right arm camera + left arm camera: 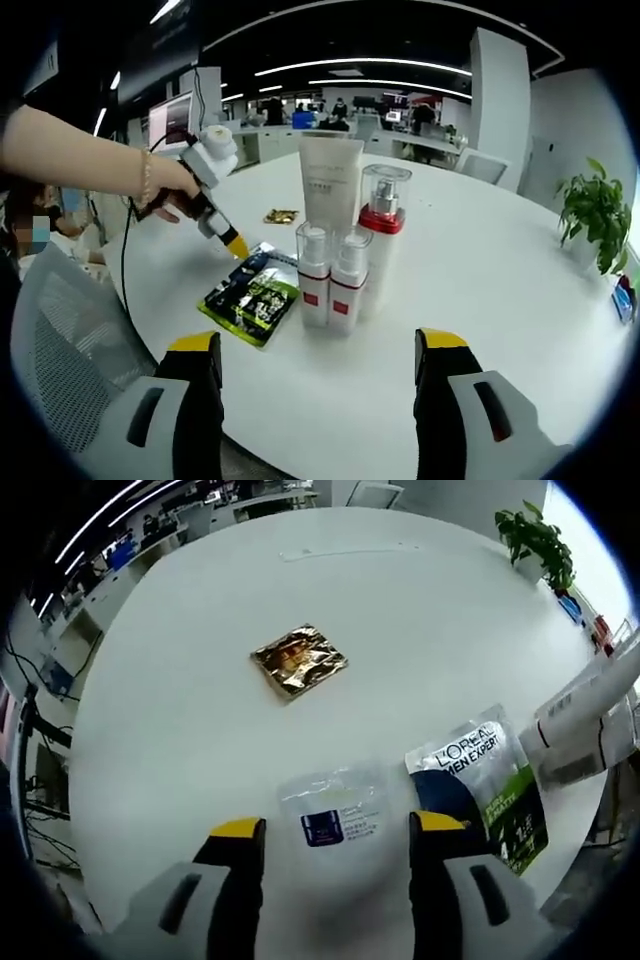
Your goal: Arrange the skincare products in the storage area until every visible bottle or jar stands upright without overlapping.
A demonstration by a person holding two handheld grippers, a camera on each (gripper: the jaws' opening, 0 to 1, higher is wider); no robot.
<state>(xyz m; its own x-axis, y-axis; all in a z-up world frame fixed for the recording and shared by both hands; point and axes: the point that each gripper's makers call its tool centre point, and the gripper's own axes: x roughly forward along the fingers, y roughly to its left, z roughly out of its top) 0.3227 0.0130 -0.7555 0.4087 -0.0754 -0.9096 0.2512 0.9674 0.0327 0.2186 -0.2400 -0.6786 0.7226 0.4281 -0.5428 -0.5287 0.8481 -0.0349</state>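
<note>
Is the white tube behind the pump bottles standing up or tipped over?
Upright. In the right gripper view the white tube stands vertically on the table, directly behind the two small pump bottles, beside the red-collared bottle.

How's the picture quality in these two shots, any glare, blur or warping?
Left gripper view: strong fisheye bending of the white table, glare on the gold foil packet, soft focus near the tongs. Right gripper view: bright ceiling strip lights, the bottles sharp, edges curved.
</note>
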